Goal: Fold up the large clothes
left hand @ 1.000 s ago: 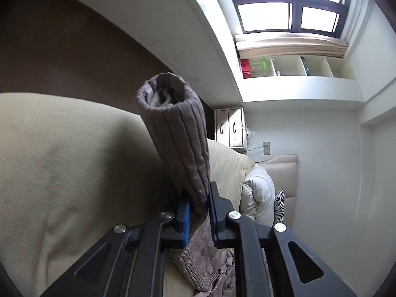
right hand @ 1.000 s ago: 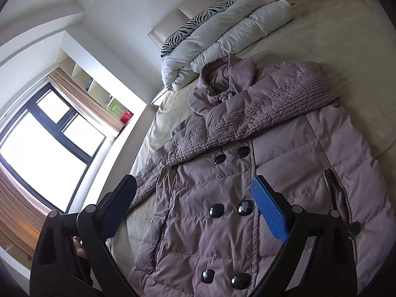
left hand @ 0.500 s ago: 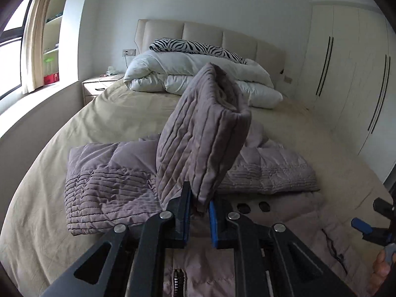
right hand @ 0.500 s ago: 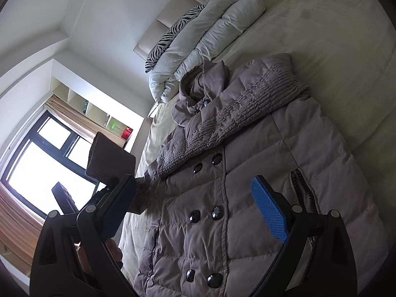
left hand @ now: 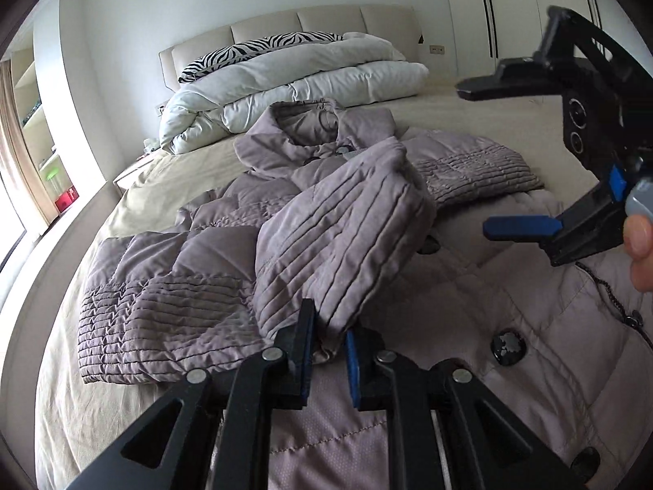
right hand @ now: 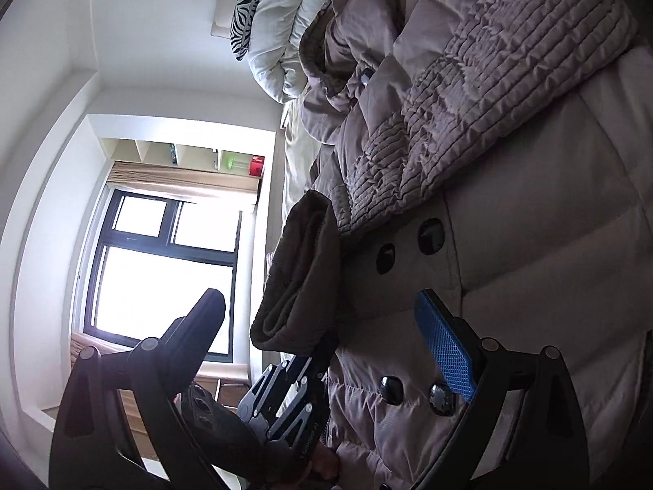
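A: How many things are in front of you?

B: You have one coat (left hand: 469,286) spread front-up on the bed (left hand: 81,408), with one white duvet (left hand: 294,81) and one zebra pillow (left hand: 253,47) at the far end by the headboard. Five dark buttons show in the right wrist view. You hold two grippers.

A: How do your hands sit?

B: Your left gripper (left hand: 328,361) angles down over the near part of the coat, jaws clamped on the cuff of one sleeve (left hand: 338,237). The sleeve stands up from the jaws and leans far-right across the coat's chest. Your right gripper (right hand: 326,326) hovers above the right side of the coat, jaws wide apart with nothing between them; a fingertip (left hand: 638,237) shows on its handle.

A: And the other sleeve?

B: It lies folded across the chest, under the collar (left hand: 310,130), its ribbed end at the far right.
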